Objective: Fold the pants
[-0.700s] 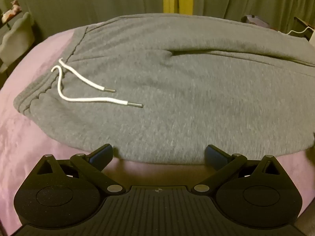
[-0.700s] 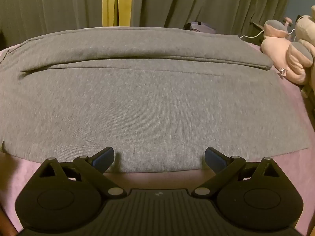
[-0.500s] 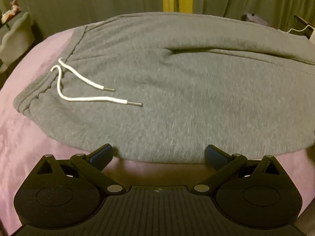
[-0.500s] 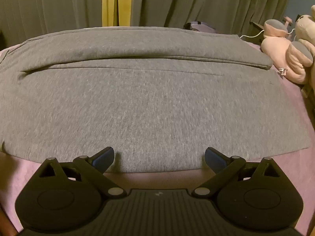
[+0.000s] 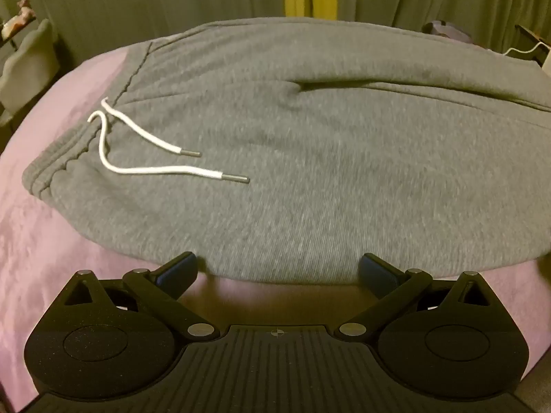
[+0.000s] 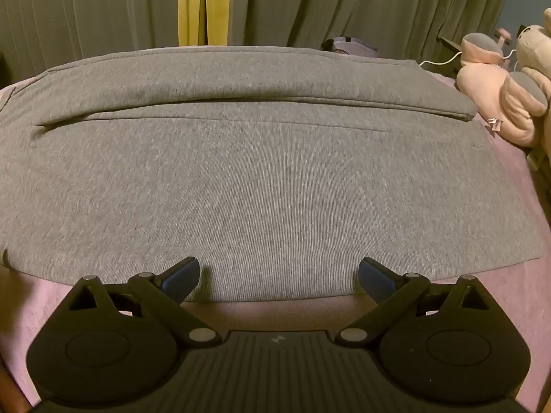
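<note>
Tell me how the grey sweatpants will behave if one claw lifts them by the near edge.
The grey sweatpants look like soft fleece and would probably droop, not stay flat. The white drawstring lies loose and may dangle. Thick layers suggest some weight.

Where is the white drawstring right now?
In the left wrist view, the drawstring lies at left on the grey pants, trailing from the waistband.

Place: I'm working in a home bedroom.
Surface: a bed with a pink sheet (image 5: 62,247).
Backdrop: drawn olive curtains (image 6: 344,3).
Other signs: plush toys (image 6: 506,103) beside the bed.
</note>
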